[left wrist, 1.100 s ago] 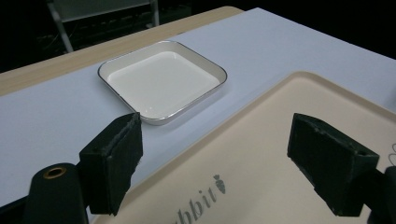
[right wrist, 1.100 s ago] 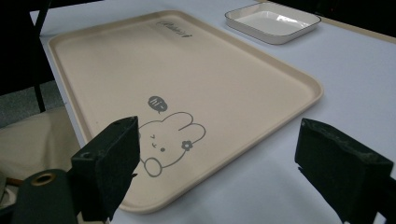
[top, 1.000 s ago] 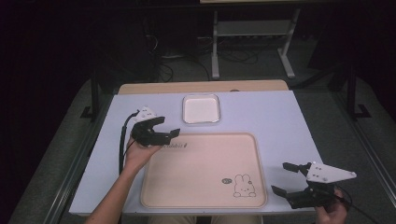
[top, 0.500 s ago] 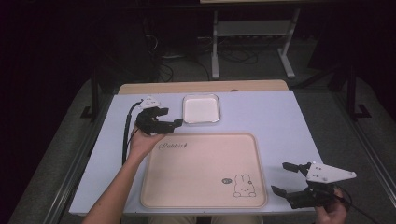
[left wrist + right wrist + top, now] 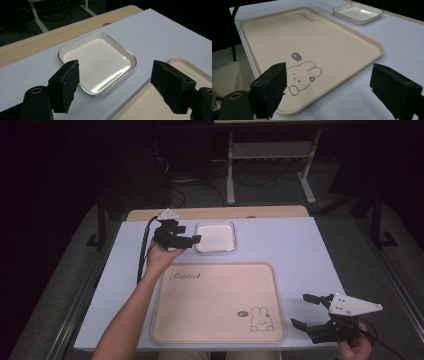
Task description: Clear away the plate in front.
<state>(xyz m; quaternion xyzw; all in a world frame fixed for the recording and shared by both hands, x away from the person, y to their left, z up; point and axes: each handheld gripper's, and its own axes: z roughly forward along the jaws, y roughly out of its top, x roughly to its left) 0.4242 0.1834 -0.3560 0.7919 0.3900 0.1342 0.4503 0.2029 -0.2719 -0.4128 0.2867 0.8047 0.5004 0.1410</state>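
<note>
In the high view, a pale bench (image 5: 300, 245) carries a beige tray (image 5: 217, 302) near the person's edge and a small white dish (image 5: 215, 236) just beyond the tray's far left corner, apart from it. The tray bears a rabbit drawing (image 5: 260, 318) near its right front corner and a line of script at its far left. The left tool (image 5: 186, 240), held in the left hand (image 5: 159, 257), sits just left of the dish with its jaws spread and pointing toward the dish. The right tool (image 5: 306, 311) is held low at the bench's right front corner, beside the tray's right edge, jaws spread wide and aimed at the tray. In the left gripper view, the left tool (image 5: 115, 85) has its black jaws well apart, the dish (image 5: 97, 62) lies between and beyond them on the bench (image 5: 162, 30), empty and glossy, and the tray's corner (image 5: 150, 100) shows at lower right. In the right gripper view, the right tool (image 5: 328, 88) has its jaws spread, holding nothing; the tray (image 5: 312, 37) stretches ahead with the rabbit (image 5: 303, 75) near the left jaw, and the dish (image 5: 358, 12) rests on the bench (image 5: 402, 37) past the tray's far end.
</note>
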